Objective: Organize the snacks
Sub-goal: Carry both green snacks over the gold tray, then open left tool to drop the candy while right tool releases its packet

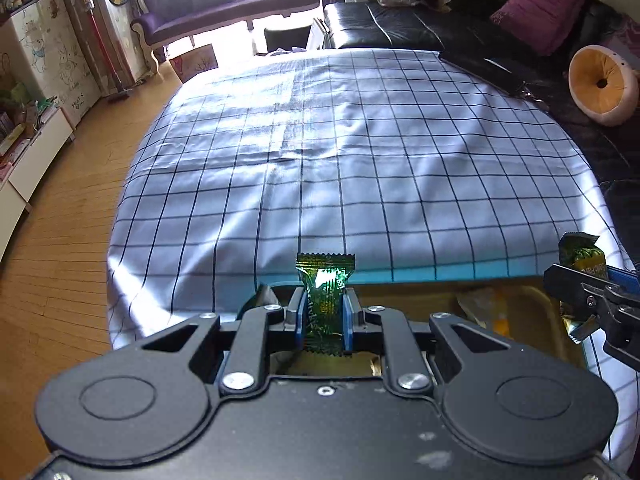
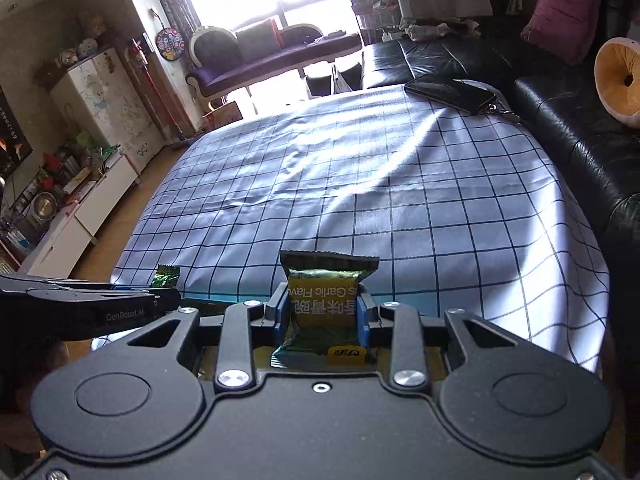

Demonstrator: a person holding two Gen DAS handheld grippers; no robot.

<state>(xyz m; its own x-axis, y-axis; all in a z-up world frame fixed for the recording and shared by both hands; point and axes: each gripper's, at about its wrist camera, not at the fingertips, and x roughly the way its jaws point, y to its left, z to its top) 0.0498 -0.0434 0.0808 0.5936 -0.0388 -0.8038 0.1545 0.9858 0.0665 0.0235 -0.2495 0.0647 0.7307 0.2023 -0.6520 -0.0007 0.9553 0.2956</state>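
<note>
From the left wrist view, the left gripper (image 1: 323, 320) has its blue-padded fingers closed narrowly on a small shiny green foil-wrapped candy (image 1: 325, 300), which stands upright between them with its crimped top edge poking above the fingertips; just beyond, toward 12 o'clock, spreads the table under a white cloth with a dark grid pattern (image 1: 340, 152), and directly beneath and at 3 o'clock of the fingers lies a shallow yellow tray (image 1: 524, 304) with a pale crumpled wrapper in it, partly hidden by the gripper body; at 3 o'clock the right gripper (image 1: 580, 280) enters from the frame edge, clamped on a green and yellow snack packet (image 1: 582, 254); at 1 o'clock a black leather sofa (image 1: 400, 28) borders the table, with a magenta cushion (image 1: 540, 8) and a round orange and cream cushion (image 1: 600, 84) on it. From the right wrist view, the right gripper (image 2: 323, 316) is pinched on the same green and yellow snack packet (image 2: 324, 300), held upright with its printed face toward the camera and its lower end hanging over the tray; at 9 o'clock the left gripper (image 2: 160, 296) juts in with the green candy (image 2: 166, 276) showing at its tip; at 1 o'clock a flat black phone-like slab (image 2: 450, 92) rests on the far corner of the checked cloth (image 2: 360, 180)
</note>
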